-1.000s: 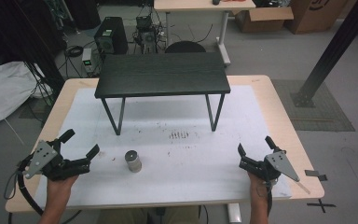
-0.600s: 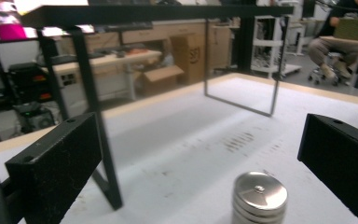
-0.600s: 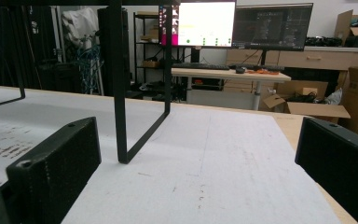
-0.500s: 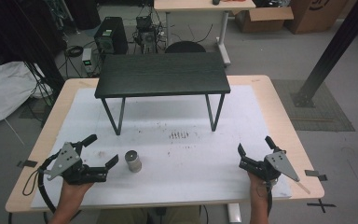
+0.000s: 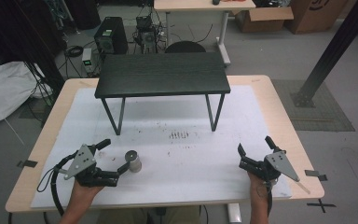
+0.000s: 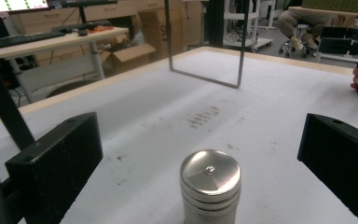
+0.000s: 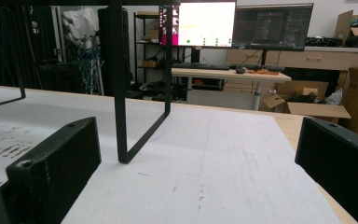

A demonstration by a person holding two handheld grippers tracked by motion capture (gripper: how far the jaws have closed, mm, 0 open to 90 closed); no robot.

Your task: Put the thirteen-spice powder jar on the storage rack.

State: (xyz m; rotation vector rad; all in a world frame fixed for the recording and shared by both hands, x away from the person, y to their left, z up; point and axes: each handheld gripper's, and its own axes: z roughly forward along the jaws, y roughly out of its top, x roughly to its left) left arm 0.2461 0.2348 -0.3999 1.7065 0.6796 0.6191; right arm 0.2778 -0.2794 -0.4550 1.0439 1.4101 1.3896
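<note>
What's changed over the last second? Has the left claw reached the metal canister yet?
The left claw has slid rightward across the table toward the metal canister; its open jaws now flank it, not yet closed on it. The canister, the right claw and the black stand stayed where they were.

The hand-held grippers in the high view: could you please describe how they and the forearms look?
Each hand-held gripper, left and right, is black with two blocky, flat-faced jaws and a grey three-cornered plate on top. A black cable loops from the left one. The forearms are bare, with no sleeves showing.
</note>
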